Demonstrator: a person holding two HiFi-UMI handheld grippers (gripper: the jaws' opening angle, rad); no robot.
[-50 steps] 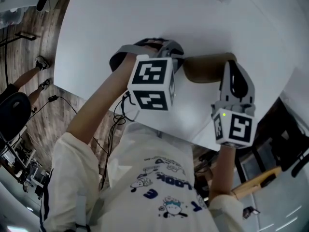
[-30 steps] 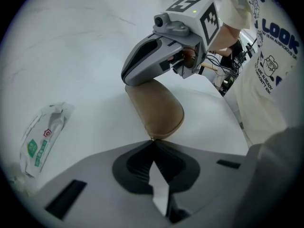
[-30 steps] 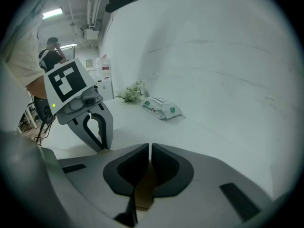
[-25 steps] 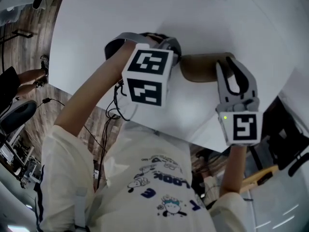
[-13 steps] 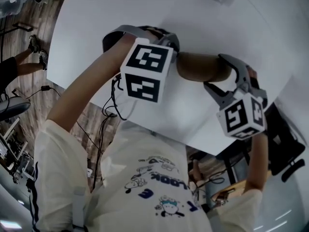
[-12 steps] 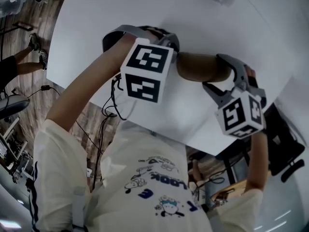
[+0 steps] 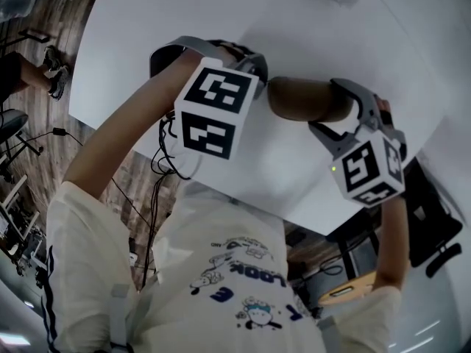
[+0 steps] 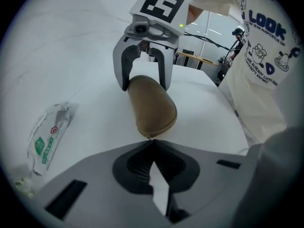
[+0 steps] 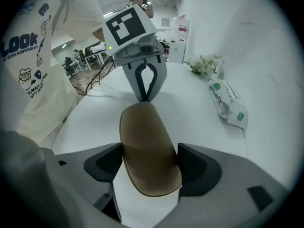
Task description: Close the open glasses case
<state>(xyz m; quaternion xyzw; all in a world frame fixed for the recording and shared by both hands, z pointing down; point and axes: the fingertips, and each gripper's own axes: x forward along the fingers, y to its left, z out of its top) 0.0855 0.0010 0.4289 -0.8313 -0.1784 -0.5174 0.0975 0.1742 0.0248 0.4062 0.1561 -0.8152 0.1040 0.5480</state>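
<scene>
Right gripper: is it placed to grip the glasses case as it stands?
Probably yes. The right gripper has its jaws wide apart, straddling one end of the glasses case on the table, with nothing else between them. The left gripper, jaws together, sits at the far end, out of the way.

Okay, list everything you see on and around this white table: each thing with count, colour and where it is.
Table: one, white, under everything.
Glasses case: one, brown, looks closed, lying on the table between the two grippers.
Packet: one, white with green print, on the table apart from the case.
Flower sprig: one, white and green, just beyond the packet.
Floor: brown wood, beside the table.
T-shirt: one, white with blue print, on the person.
Left gripper: one, grey, jaws together at one end of the case.
Right gripper: one, grey, jaws apart, straddling the case's other end.
</scene>
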